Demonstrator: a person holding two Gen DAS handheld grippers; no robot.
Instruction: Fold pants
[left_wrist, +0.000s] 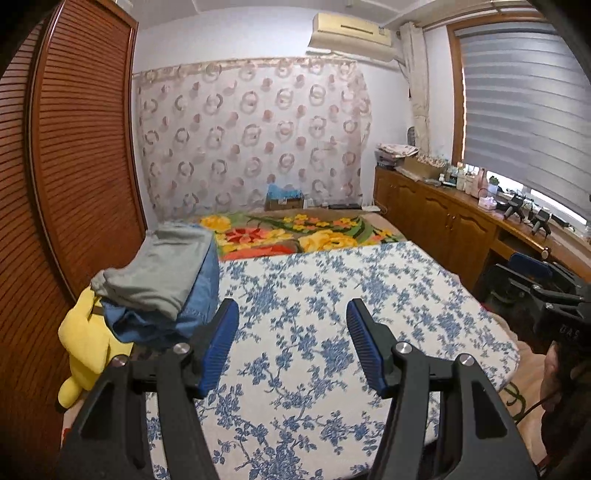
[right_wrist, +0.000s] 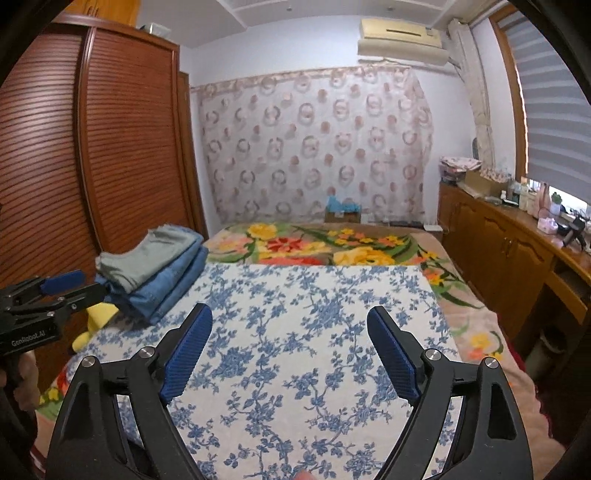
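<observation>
Both jaws are standing wide apart and are holding nothing. The left gripper (left_wrist: 291, 325) is hanging over the blue-and-white flowered cloth (left_wrist: 332, 295) that is lying on the bed. Its blue pads (left_wrist: 221, 343) are not touching anything. The right gripper (right_wrist: 290, 332) is hanging over the same cloth too, with its pads spread far from each other.

The pants are sitting in a folded stack (right_wrist: 155, 266) at the far left side of the cloth, close to the brown wardrobe (right_wrist: 110, 129). A grey pair (left_wrist: 159, 266) is lying on top, and blue jeans (left_wrist: 192, 295) are lying under it. The stack is just beside the left gripper's left finger in the left wrist view, but not touching it. In the right wrist view, the left gripper is showing at the left edge, near the stack.

A yellow soft toy (left_wrist: 85, 339) is sitting by the stack, next to the wardrobe. A bright flowered blanket (right_wrist: 314, 247) is lying on the bed behind the cloth. A wooden counter (right_wrist: 517, 240) with small things on it is running along the right side, under the window.
</observation>
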